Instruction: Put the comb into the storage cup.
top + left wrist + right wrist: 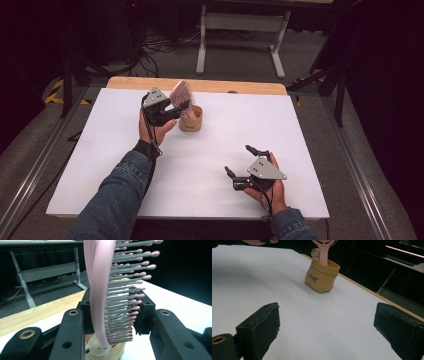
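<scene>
Hairbrush (181,95): pink, standing upright, handle down inside the tan holder, head rising above it; at the far left-centre of the white table (310,150).
Holder (191,120): small soft-looking tan pot shaped like a sack with a rolled rim, a tiny pale figure at its lip; sits on the table, just right of the left hand.
Left gripper (111,312): pinching the hairbrush head, one pad on the smooth pink back, the other against the bristle tips; no gap visible on either side.
Right gripper (241,162): spread wide, nothing between the pads, resting low at the near right, well apart from the holder.
Weight: probably light; thin plastic paddle, little mass.
Stiffness: back likely rigid; bristles (125,290) thin and springy, likely to bend under pressure, so a squashy, less certain hold on that side.
Slip: glossy pink back looks slick; ball tips offer small contact.
Best hold: across the narrow pink neck just above the holder rim, or edge to edge across the head, rather than onto the bristles.
Risk: light holder may tip or lift along with the brush.
</scene>
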`<action>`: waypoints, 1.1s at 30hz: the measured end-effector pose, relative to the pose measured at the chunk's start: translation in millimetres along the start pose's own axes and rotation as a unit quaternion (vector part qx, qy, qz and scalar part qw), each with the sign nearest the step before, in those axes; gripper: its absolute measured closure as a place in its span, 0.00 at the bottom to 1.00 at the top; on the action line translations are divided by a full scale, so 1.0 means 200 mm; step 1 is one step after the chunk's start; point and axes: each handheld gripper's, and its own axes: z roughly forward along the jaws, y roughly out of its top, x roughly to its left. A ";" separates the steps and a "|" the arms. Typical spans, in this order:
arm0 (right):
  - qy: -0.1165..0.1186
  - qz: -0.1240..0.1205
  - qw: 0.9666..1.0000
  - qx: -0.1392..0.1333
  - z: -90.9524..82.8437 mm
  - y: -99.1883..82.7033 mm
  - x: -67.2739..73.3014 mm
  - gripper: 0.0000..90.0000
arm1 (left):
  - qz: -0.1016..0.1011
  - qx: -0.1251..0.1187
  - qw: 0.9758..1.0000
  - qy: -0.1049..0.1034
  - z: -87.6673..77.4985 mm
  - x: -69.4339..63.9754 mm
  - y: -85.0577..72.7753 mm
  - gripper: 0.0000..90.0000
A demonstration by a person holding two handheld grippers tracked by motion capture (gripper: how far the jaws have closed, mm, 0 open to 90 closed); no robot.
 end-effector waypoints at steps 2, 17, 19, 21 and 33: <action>0.001 -0.001 1.000 0.001 0.00 0.00 0.00 0.08 | -0.002 -0.003 1.000 -0.001 -0.01 0.00 0.00 0.66; 0.001 0.002 1.000 0.001 0.00 0.00 0.00 0.08 | 0.010 -0.006 1.000 0.017 -0.04 -0.01 0.00 0.55; 0.000 0.002 1.000 0.001 0.00 0.00 0.00 0.08 | 0.009 -0.008 1.000 0.019 -0.05 -0.01 0.00 0.54; 0.000 0.002 1.000 0.000 0.00 0.00 0.00 0.08 | 0.012 -0.006 1.000 0.021 -0.06 -0.01 0.00 0.53; -0.001 0.002 1.000 0.001 0.00 0.00 0.00 0.08 | 0.034 0.006 0.999 0.041 -0.11 0.00 -0.01 0.42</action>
